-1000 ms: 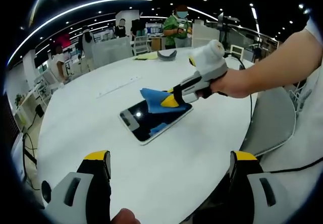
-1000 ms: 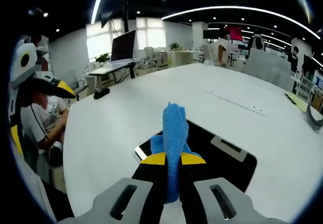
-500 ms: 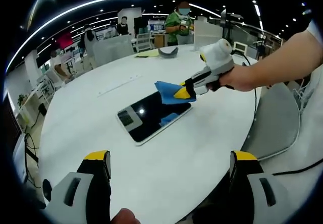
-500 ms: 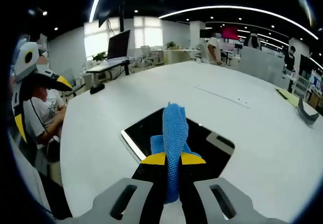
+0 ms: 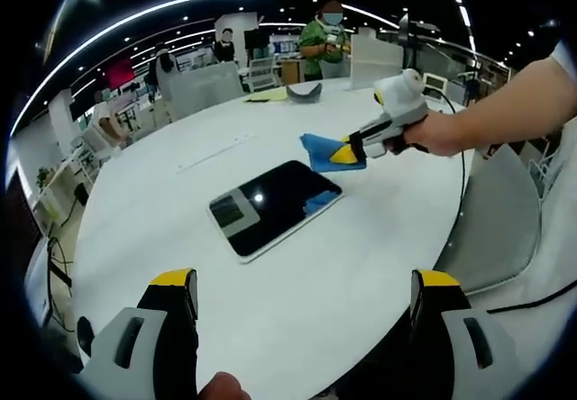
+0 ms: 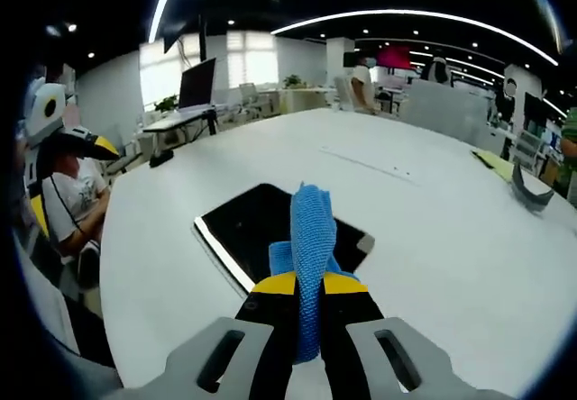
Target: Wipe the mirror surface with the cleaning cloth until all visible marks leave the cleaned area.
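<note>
Flanking mirror (image 5: 270, 204): bare white table (image 5: 162, 229)

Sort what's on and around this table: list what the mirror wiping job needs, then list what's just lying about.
For the job:
- mirror, flat on the white table
- blue cleaning cloth, clamped in the right gripper
- left gripper, jaws apart, nothing between them

Just lying about:
- grey curved object at the far edge
- yellow sheet beside it
- monitor on a distant desk
</note>
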Demonstrator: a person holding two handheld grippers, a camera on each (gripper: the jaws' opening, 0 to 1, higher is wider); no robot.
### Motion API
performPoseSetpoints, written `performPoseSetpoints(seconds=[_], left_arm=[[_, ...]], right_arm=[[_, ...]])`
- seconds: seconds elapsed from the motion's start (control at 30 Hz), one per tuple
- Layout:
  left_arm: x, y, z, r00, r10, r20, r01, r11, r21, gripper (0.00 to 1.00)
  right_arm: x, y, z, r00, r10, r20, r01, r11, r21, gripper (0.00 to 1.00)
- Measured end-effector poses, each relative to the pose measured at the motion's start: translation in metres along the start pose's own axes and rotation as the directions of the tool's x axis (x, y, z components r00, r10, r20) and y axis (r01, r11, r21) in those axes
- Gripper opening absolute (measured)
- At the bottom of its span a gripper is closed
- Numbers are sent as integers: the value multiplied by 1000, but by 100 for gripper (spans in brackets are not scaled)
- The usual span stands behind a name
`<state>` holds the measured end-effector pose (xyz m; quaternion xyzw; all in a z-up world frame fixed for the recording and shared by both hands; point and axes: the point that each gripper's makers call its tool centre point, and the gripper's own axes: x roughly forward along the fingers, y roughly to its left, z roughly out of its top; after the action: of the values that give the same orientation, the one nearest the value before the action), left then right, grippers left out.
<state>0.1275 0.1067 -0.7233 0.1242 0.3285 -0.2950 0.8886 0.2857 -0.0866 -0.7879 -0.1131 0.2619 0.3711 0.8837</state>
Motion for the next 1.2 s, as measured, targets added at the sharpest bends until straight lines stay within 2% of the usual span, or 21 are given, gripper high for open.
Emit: performPoseSetpoints(seconds=[0.6,0.7,0.77,0.83,1.0,1.2], left_arm=[[7,-2,4,1000,10,-20,-10,1000,10,99],[7,-2,5,1000,9,-19,-9,1000,12,99],[8,-2,4,1000,10,-28,-9,1000,20,99],[8,-2,5,1000,10,-25,-9,1000,21,99],[8,0,6,999,16,-28,-16,1000,17,99],[7,-5,6,999,9,-40,-8,999,31,99]], right_arm=[[-29,-56,-26,997,-79,-27,80,996,41,3],[-30,-61,-24,997,-79,-20,80,995,67,3],[-29,-65,-26,996,-86,-28,88,995,49,3],[-30,-70,-27,995,-94,-27,95,993,65,3],[-30,-72,-28,995,-91,-32,93,994,51,3],[-20,-73,-40,995,-88,-52,91,994,59,3]])
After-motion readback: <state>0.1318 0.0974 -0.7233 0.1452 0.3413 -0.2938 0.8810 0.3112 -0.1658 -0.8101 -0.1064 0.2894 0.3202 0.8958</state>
